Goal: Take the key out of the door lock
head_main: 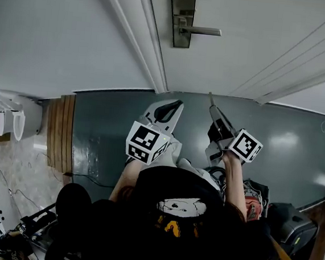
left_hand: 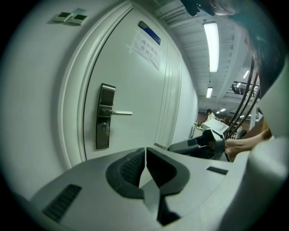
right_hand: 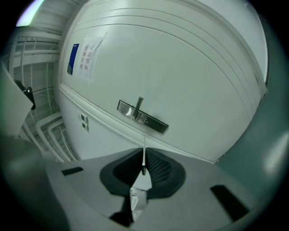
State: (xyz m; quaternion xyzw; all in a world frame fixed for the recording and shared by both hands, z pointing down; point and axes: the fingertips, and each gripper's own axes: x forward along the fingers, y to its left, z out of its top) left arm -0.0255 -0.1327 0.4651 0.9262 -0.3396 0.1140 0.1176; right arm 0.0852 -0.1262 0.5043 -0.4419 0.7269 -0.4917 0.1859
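Note:
The white door's steel lock plate (head_main: 180,18) with its lever handle (head_main: 202,30) is straight ahead; it also shows in the left gripper view as the lock plate (left_hand: 105,117) and in the right gripper view as the lock plate (right_hand: 143,118). My right gripper (head_main: 213,110) is shut on the key (head_main: 210,98), held well back from the door. The key (right_hand: 144,155) stands edge-on as a thin blade between that gripper's (right_hand: 144,159) pads. My left gripper (head_main: 175,105) hangs beside it, its jaws (left_hand: 145,151) shut with nothing between them.
A paper notice (left_hand: 146,47) is stuck high on the door. The door frame (head_main: 138,35) runs left of the lock. A wooden strip (head_main: 59,134) lies left on the grey floor (head_main: 299,139). Cables and a black case (head_main: 290,227) crowd the right, near my body.

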